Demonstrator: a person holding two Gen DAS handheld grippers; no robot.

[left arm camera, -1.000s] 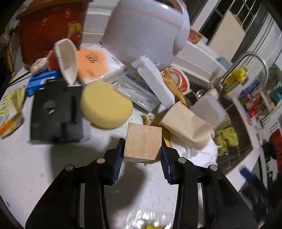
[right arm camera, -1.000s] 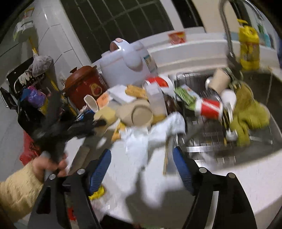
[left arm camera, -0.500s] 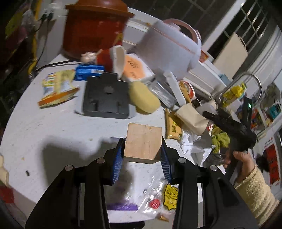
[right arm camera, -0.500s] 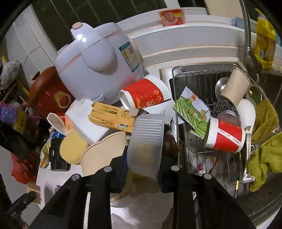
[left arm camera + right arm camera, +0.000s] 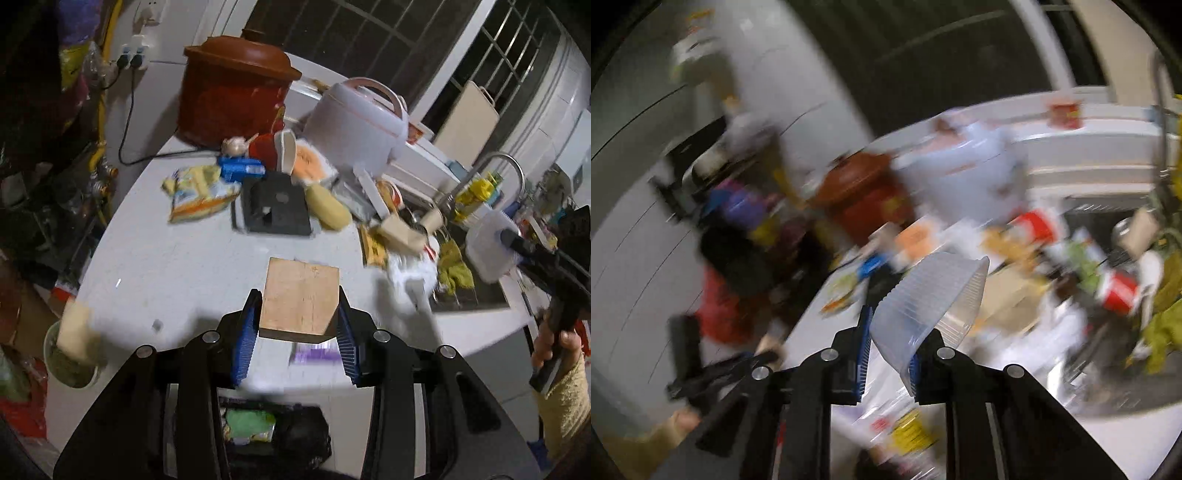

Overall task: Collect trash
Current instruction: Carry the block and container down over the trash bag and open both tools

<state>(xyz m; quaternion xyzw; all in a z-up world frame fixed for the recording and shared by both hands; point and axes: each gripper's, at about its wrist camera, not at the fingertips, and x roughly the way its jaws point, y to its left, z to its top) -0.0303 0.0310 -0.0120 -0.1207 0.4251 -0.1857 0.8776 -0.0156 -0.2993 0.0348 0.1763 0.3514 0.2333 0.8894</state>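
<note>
My left gripper (image 5: 298,332) is shut on a wooden block (image 5: 300,298) and holds it above the near edge of the white counter (image 5: 177,266), over a dark trash bag (image 5: 288,435) below. My right gripper (image 5: 888,354) is shut on a clear ribbed plastic container (image 5: 934,295), lifted off the pile and tilted; the right wrist view is heavily blurred. The container (image 5: 489,245) and right gripper also show at the right of the left wrist view, held above the sink.
On the counter lie a snack bag (image 5: 199,192), a black block (image 5: 277,206), a yellow sponge (image 5: 328,206), paper cups and wrappers. A red pot (image 5: 236,92) and white rice cooker (image 5: 358,122) stand behind. The sink (image 5: 476,291) with yellow cloths is right.
My right gripper closed on the clear container in the pile and lifted it away, swinging left. My left gripper pulled back from the counter with the wooden block, now over the trash bag.
</note>
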